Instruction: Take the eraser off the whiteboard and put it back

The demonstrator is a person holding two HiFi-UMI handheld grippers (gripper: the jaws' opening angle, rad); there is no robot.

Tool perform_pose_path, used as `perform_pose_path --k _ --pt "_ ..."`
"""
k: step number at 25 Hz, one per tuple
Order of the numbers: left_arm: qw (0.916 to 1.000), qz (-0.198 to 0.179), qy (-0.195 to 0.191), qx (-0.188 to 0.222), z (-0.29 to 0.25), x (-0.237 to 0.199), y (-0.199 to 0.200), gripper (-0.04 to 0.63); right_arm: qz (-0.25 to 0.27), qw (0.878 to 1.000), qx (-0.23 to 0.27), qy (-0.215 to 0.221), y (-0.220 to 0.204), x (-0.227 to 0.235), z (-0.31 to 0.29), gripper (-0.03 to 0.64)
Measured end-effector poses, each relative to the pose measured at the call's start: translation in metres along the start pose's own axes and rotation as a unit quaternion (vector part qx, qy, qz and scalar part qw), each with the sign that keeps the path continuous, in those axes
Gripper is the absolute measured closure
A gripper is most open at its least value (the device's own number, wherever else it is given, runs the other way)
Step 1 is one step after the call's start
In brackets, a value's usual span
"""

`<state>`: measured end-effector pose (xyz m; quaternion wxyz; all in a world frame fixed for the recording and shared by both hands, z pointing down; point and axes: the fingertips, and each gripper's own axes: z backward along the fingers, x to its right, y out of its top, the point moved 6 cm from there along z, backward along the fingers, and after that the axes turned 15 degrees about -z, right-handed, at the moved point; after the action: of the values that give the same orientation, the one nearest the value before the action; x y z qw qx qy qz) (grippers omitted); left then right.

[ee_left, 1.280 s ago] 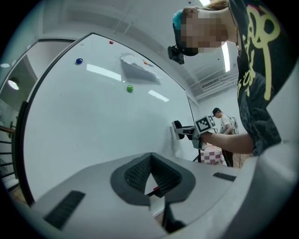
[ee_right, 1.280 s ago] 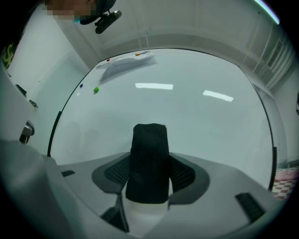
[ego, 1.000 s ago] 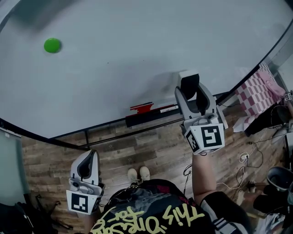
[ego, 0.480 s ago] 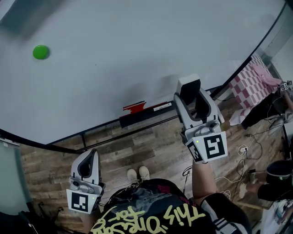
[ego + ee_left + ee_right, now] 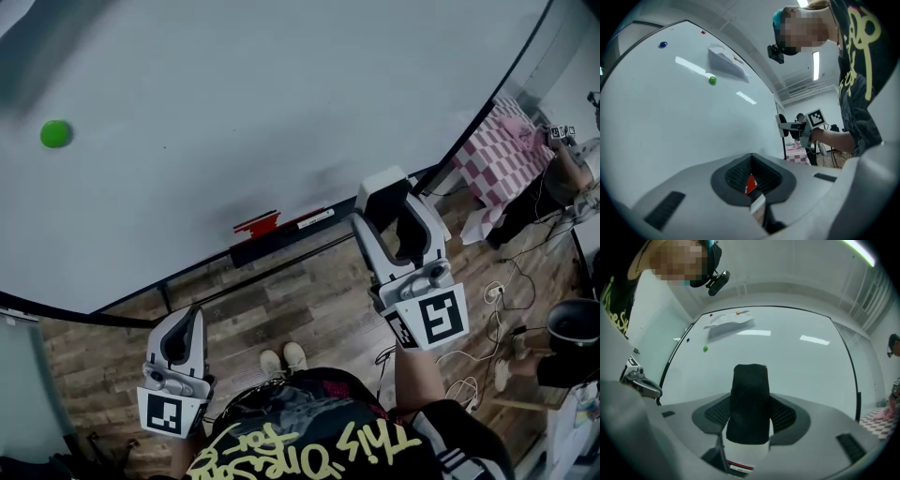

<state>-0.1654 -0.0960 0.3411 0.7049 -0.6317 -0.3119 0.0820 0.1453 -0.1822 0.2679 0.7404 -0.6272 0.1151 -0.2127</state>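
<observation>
The right gripper (image 5: pixel 750 412) has its 2 jaws spread wide and clamped on the eraser (image 5: pixel 749 380), black felt uppermost in the right gripper view and the white body low between the pads. The eraser's long axis runs along the jaws and out past their tips, aimed at the whiteboard (image 5: pixel 797 357) that fills the view ahead.

From the head view, the right gripper (image 5: pixel 392 214) carries the eraser (image 5: pixel 382 184) at the board's lower edge, to the right of the marker tray (image 5: pixel 291 236) and the red item (image 5: pixel 255 225) on it. Whether the eraser's tip touches the whiteboard (image 5: pixel 234 84) cannot be told.

The left gripper (image 5: pixel 183 330) hangs low and well back from the board, its jaws drawn nearly together on nothing; only the distant red item shows through the slit in the left gripper view. The right hand is plainly the nearer of the 2.

A green magnet (image 5: pixel 55 133) sits far up and to the left on the board.

The eraser seems to be off the board, with the return not yet made. That move likely turns on 1 thing: the board lies straight ahead of the eraser's end, so a broad face must be turned to meet it.
</observation>
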Motion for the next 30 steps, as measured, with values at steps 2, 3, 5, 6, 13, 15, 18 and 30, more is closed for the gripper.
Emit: perform_pose_path --k 2,3,5,6,13,15,18,30 --pt "1.0 -0.001 -0.007 0.0 -0.004 0.001 0.0 0.589 0.0 1.0 0.002 0.001 -0.001 -0.001 0.005 0.377" --pt "0.9999 -0.002 -0.011 0.001 -0.006 0.001 0.0 0.589 0.0 1.0 0.002 0.002 -0.001 -0.001 0.007 0.377" --pt "0.9998 -0.002 -0.016 0.006 -0.012 0.001 0.002 0.589 -0.003 1.0 0.002 0.002 -0.003 -0.001 0.01 0.377" --pt "0.9998 -0.003 -0.019 0.008 -0.015 0.001 0.003 0.589 -0.006 1.0 0.0 0.001 -0.004 0.0 0.011 0.377" --pt "0.9993 -0.006 -0.036 0.013 -0.027 0.002 0.003 0.589 -0.022 1.0 -0.004 -0.008 -0.01 0.004 0.023 0.377" --pt "0.999 -0.007 -0.04 0.017 -0.03 0.003 0.004 0.589 -0.021 1.0 -0.006 -0.01 -0.011 0.004 0.025 0.377" --pt "0.9986 -0.007 -0.05 0.018 -0.034 0.005 0.005 0.589 -0.022 1.0 -0.009 -0.01 -0.011 0.005 0.026 0.377" --pt "0.9987 -0.009 -0.048 0.015 -0.037 0.005 0.006 0.589 -0.021 1.0 -0.013 -0.003 -0.012 0.006 0.021 0.377"
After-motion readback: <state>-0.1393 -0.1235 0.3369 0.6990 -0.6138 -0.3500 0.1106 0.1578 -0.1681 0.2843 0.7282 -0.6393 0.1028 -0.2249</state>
